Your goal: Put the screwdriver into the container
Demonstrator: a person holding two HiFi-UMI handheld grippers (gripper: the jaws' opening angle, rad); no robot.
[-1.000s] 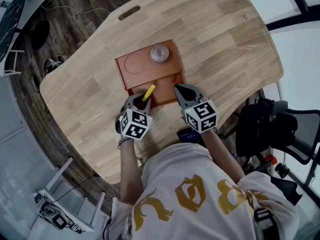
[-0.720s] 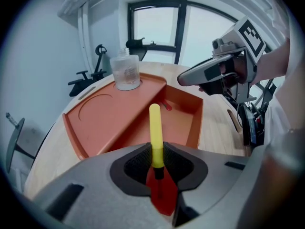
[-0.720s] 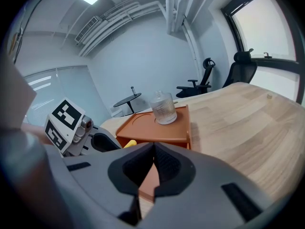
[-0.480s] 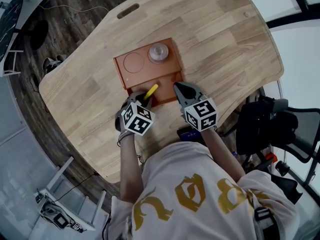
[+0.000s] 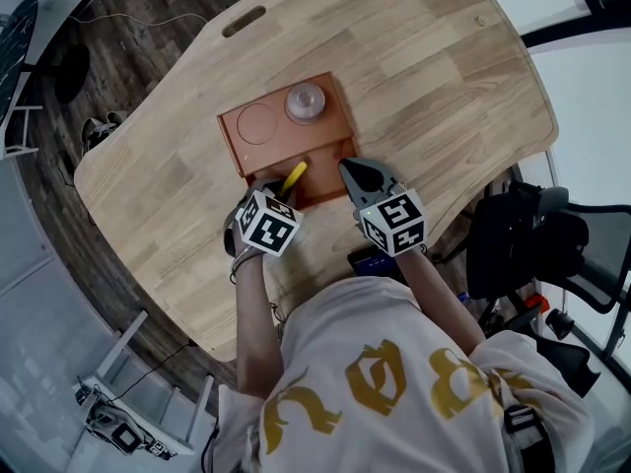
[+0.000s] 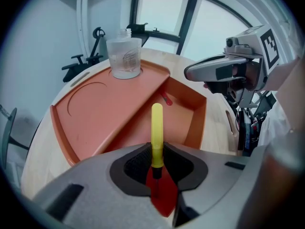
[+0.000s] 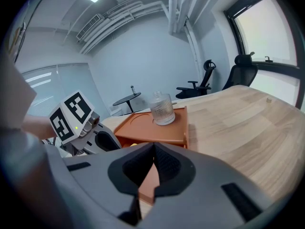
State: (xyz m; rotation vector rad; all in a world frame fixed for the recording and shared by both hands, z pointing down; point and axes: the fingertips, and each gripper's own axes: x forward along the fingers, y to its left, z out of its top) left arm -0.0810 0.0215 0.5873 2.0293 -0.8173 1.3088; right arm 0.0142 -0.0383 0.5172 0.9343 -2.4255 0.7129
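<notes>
A yellow-handled screwdriver point(image 5: 294, 175) point(image 6: 157, 125) sticks out of my left gripper point(image 5: 280, 191) point(image 6: 155, 162), which is shut on its lower end. The handle points over the sunken front compartment of the orange tray point(image 5: 246, 151) point(image 6: 102, 116) point(image 7: 157, 127). A small red item point(image 6: 166, 98) lies in that compartment. My right gripper point(image 5: 348, 170) point(image 7: 151, 162) is shut with nothing in it and hovers just off the tray's front right corner. It shows as a closed grey beak point(image 6: 193, 71) in the left gripper view.
A clear glass bottle point(image 5: 306, 101) point(image 6: 125, 56) point(image 7: 163, 108) stands in the tray's far right ring, beside a bare ring point(image 5: 258, 123). The wooden table point(image 5: 434, 77) stretches right and beyond. A black office chair point(image 5: 537, 249) stands off its near right edge.
My left gripper has carried the screwdriver a little farther over the tray's front compartment. The right gripper has barely shifted.
</notes>
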